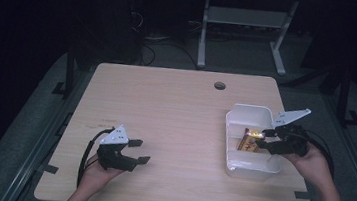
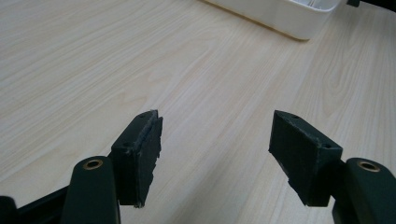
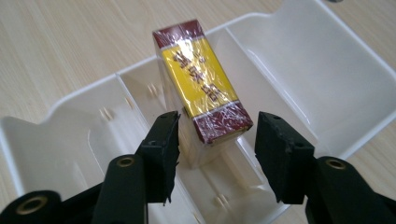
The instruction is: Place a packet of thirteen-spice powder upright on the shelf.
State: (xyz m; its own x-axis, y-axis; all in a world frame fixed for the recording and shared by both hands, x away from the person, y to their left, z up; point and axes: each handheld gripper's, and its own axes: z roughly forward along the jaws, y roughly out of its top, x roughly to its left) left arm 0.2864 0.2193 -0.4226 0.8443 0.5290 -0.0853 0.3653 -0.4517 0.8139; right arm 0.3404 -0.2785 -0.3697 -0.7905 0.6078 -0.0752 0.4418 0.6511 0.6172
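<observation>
Illegible red characters on the wrapped yellow box (image 3: 201, 84).

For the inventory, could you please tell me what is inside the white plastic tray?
The white plastic tray holds one yellow and maroon wrapped box in its middle compartment; whatever lies beneath the box is covered.

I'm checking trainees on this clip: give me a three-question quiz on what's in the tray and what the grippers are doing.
1. True or false: the right gripper presses its pads on the yellow and red box.
2. In which compartment of the white tray does the box lie: A end, B middle?
3. What does the left gripper hold?

Key: 1 false, both pads stand clear of the box. 2 B. 3 Nothing; it is open over the table.
</observation>
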